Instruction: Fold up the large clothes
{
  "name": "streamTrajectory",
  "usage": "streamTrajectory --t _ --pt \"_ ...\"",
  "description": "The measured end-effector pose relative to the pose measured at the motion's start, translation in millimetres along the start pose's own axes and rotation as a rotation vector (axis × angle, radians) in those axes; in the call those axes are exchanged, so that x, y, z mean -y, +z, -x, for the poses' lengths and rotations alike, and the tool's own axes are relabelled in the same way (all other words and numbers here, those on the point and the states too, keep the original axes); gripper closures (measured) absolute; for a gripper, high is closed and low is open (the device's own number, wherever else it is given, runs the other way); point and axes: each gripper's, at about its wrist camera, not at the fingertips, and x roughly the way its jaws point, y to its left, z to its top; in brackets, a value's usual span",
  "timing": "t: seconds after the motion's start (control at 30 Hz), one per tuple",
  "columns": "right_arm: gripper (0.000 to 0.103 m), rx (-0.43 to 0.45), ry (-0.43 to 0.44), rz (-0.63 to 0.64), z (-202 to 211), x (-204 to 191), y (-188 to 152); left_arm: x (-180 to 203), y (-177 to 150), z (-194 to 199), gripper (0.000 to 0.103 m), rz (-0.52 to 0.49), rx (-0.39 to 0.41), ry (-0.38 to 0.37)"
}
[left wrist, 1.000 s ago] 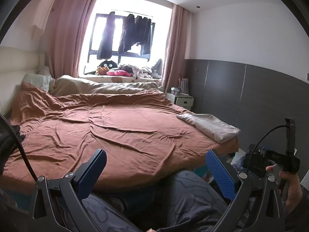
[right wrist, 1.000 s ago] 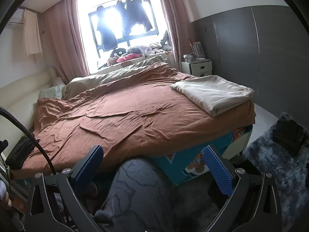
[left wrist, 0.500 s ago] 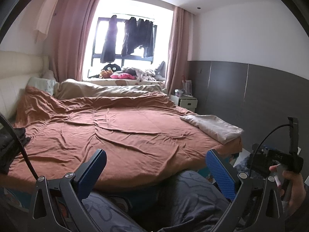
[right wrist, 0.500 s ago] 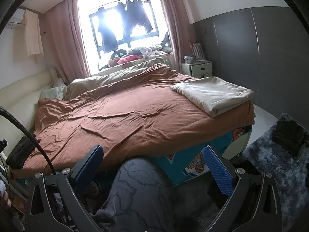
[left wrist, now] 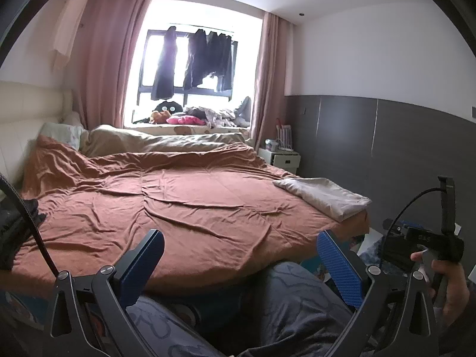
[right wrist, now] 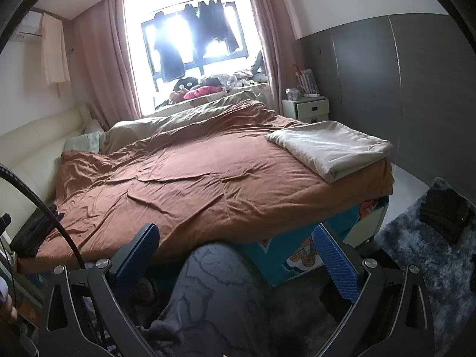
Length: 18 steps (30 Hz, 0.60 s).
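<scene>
Evidently nothing is grasped: the left gripper [left wrist: 241, 264] and right gripper [right wrist: 236, 260] are held spread. A soft, light folded beige cloth [right wrist: 330, 148] lies at the bed's [right wrist: 190, 184] far corner; its edge corners should be pinched.

window sill clutter [left wrist: 205, 116] indistinct

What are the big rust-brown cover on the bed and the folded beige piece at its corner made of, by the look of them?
The rust-brown bed cover looks like thin, soft woven fabric, perhaps cotton: matte, with many fine creases. The folded beige piece seems a thicker matte cloth, lying in smooth, plump layers with few wrinkles. The exact fibre cannot be told from here.
</scene>
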Motion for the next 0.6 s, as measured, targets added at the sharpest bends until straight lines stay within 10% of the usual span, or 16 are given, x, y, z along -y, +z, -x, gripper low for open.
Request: streamTrajectory --t 0.6 --pt "0.000 -0.011 0.009 -0.010 0.8 -1.1 1.4 -2.2 -1.7 0.1 0.000 0.021 -0.001 -0.004"
